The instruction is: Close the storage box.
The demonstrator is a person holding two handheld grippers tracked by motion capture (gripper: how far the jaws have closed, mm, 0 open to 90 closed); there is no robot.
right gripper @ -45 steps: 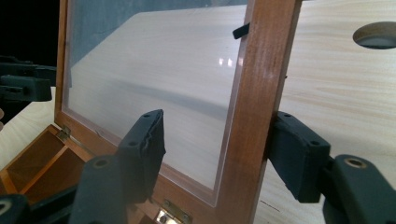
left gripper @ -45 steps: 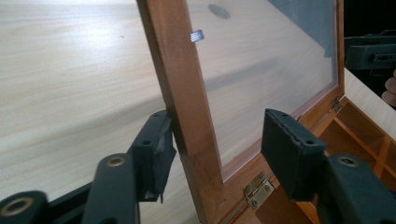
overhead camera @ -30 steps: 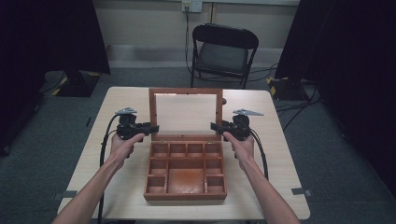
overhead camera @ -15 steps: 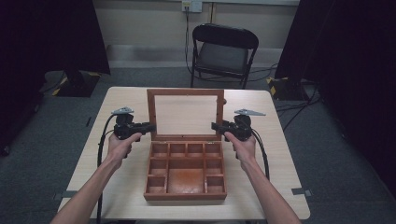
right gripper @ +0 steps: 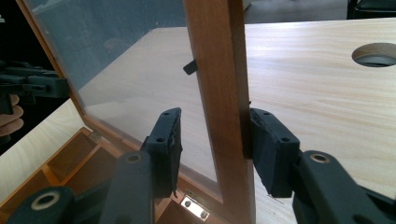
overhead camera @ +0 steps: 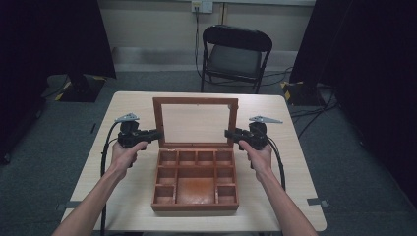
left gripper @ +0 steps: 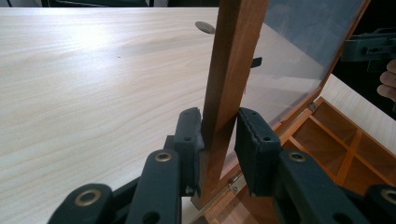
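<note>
Wooden and reddish-brown, the compartment box (overhead camera: 195, 179) sat in the middle of the pale desk (overhead camera: 133, 196), its glass-paned lid (overhead camera: 195, 123) standing raised at the far side. From the high view I could see my left tool (overhead camera: 158, 134) at the lid's left frame edge and my right tool (overhead camera: 227, 133) at its right edge, my left hand (overhead camera: 124, 153) and right hand (overhead camera: 255, 152) behind them, and a black folding chair (overhead camera: 235, 51) beyond the desk.

The left gripper view showed what that one could not: the lid's wooden frame (left gripper: 231, 79) ran up between my left tool's (left gripper: 218, 140) jaws, one jaw against the wood on the outer face, the other with a slight gap on the glass side, so it was parted around the frame rather than clamped. A small hinge (left gripper: 235, 182) and the box's dividers (left gripper: 348, 144) showed low at the right.

The right gripper view showed the opposite frame member (right gripper: 223, 102) between my right tool's (right gripper: 212, 140) jaws, the outer jaw touching the wood, the inner jaw well off it over the glass, so that tool was released too. A brass hinge (right gripper: 196, 206) lay below, and a round hole in the desk (right gripper: 376, 53) at the far right.
</note>
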